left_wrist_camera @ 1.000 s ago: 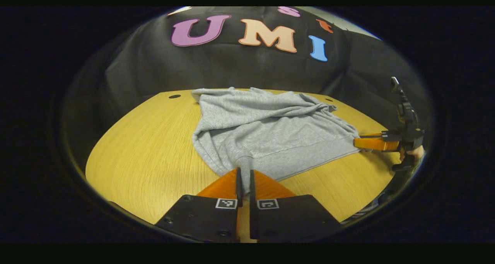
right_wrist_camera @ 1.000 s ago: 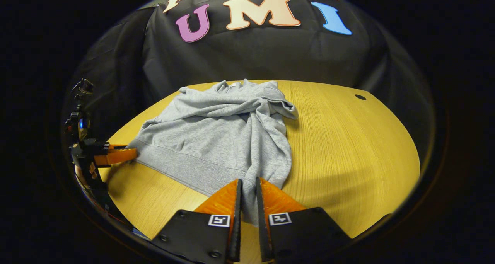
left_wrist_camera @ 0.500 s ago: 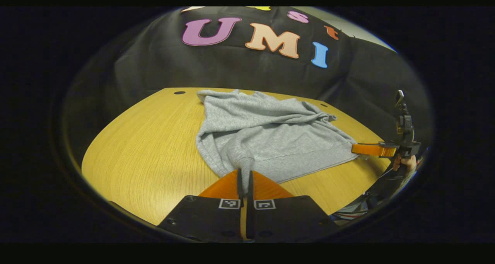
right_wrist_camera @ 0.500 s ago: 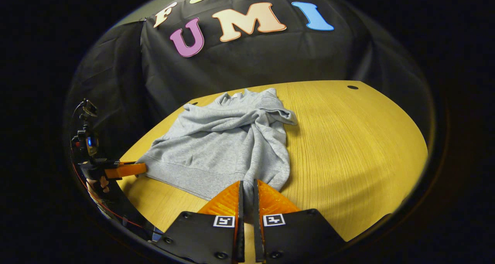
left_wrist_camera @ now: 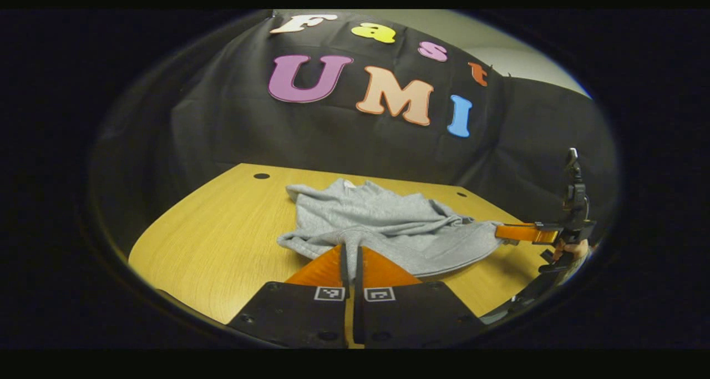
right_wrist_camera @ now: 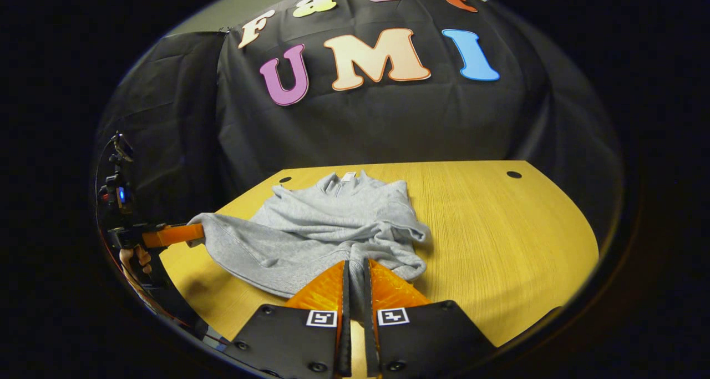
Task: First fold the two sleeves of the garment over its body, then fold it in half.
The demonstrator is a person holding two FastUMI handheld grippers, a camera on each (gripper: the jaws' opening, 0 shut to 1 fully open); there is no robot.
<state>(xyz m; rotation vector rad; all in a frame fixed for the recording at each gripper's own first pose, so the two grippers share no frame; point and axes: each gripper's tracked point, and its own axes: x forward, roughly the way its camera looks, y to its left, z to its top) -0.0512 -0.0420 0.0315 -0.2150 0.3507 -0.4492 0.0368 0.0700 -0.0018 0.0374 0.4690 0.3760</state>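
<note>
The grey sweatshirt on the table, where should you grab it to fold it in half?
Grip the grey sweatshirt by its bottom hem, one near corner each, coming from the near table edge. The hem is a straight thick band, and the collar lies far away, so lifting it carries it over. The left gripper and right gripper already pinch there.
</note>
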